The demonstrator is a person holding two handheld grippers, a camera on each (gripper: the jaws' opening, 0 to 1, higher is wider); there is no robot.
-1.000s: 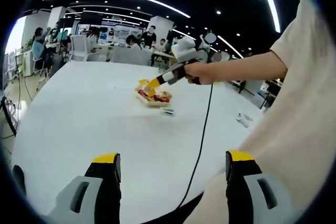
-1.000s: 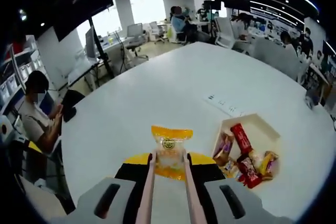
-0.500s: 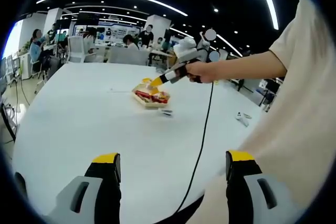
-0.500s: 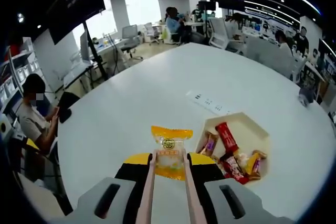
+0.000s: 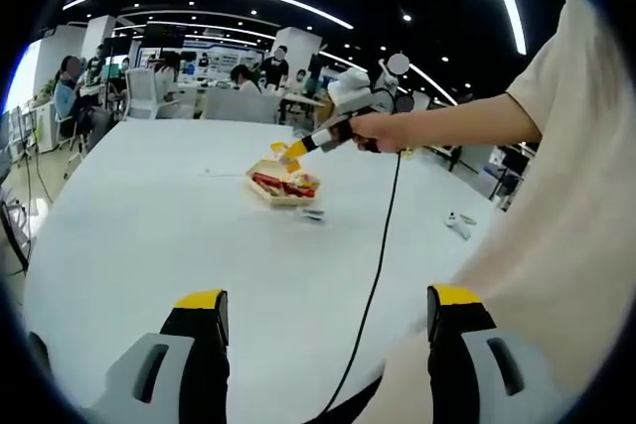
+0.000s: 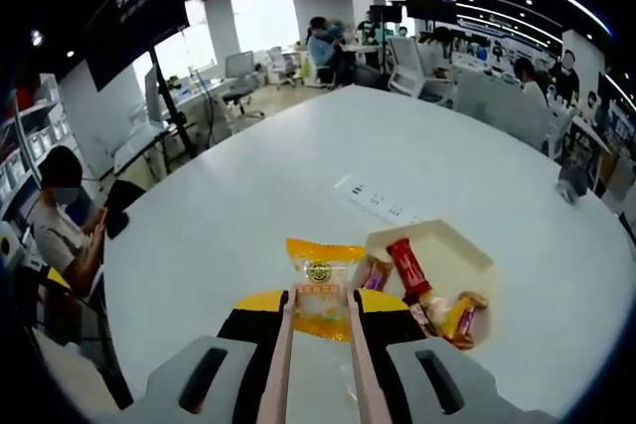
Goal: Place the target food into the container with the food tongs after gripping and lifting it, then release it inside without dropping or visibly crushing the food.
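An open-plan office with strip ceiling lights and seated people is surrounding a large white round bench (image 5: 149, 215). In the left gripper view, the left tool (image 5: 323, 345) is hanging idle over the near edge of the bench, its two yellow-tipped jaws standing well apart and holding nothing. Farther in, toward the middle of the bench, the right tool (image 5: 295, 151) is reaching out from the person's hand (image 5: 383, 131) and carrying a small yellow packet above the far side of the shallow beige cardboard tray (image 5: 282, 186) of wrapped snacks. Against the pictures of a moment ago, the packet is sitting a little higher over the tray while the tray is lying where it was.

In the right gripper view, the right tool (image 6: 319, 305) is pressing a pair of slim pinkish food tongs (image 6: 277, 364) together, and the tong tips are clamped on the yellow plastic-wrapped cake packet (image 6: 320, 285), lifted clear of the bench and looking uncrushed. The tray (image 6: 467, 255) is now lying just beside the packet, closer than half a second ago, so the carry is closing on the container. Judging from this, the packet is not yet over the tray's open floor; a short move sideways and down seems needed before letting go.
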